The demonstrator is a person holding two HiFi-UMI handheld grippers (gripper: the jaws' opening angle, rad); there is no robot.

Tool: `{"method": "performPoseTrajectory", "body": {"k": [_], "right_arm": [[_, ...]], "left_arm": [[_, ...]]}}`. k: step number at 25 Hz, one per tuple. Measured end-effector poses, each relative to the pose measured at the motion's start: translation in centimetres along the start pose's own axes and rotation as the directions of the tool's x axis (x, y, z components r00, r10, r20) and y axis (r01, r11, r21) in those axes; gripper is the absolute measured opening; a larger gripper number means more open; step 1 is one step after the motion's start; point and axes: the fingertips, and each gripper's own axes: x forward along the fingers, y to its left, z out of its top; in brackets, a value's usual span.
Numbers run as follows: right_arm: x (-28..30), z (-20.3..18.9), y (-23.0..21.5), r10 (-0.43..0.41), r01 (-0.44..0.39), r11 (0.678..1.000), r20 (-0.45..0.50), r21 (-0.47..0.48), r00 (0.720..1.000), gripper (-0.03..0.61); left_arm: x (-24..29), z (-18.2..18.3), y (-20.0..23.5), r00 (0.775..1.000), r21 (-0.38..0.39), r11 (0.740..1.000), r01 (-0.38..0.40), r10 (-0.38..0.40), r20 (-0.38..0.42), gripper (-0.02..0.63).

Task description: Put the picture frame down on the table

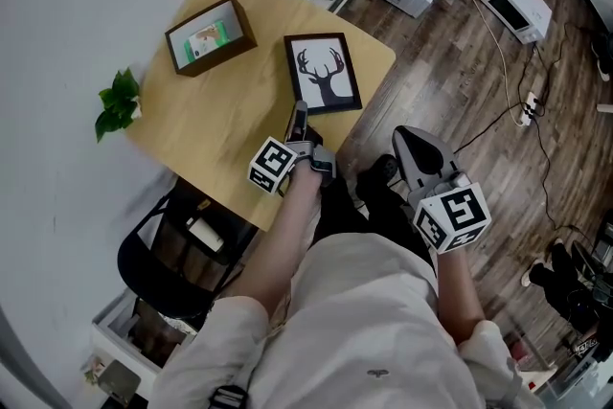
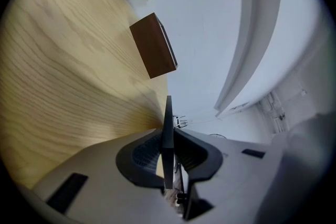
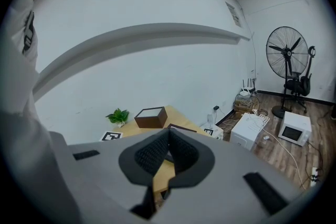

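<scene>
Picture frame [image 1: 323,74] sits face up, deer print showing, at the wooden surface's [image 1: 220,120] right side; flat or slightly tilted, cannot tell. Left gripper [image 1: 299,115] fingers are clenched on its near edge. Right gripper [image 1: 402,139] hangs off the surface, fingers pressed together, empty.

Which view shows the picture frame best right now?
The head view: the whole picture frame, deer print up, on the table. The left gripper view shows only its thin edge in the left claw; the right gripper view, a sliver.
</scene>
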Motion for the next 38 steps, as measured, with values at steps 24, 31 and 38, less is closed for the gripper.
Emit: {"method": "performPoseTrajectory", "body": {"k": [24,31,38], "right_arm": [[1.1,-0.7,1.0,0.002,-0.002,1.0,-0.033,-0.008,0.999,-0.002],[1.3,-0.7,1.0,0.001,-0.001,1.0,-0.036,-0.004,0.999,-0.002],[1.7,-0.7,1.1,0.001,-0.001,1.0,-0.031,0.0,1.0,-0.002]], "left_arm": [[1.3,0.6,3.4,0.986,0.494,0.859,-0.138,0.166,-0.013,0.097],[1.5,0.7,4.0,0.978,0.546,0.82,-0.173,0.209,-0.003,0.104],[1.9,0.8,4.9,0.965,0.587,0.78,-0.217,0.262,0.01,0.112]]}}
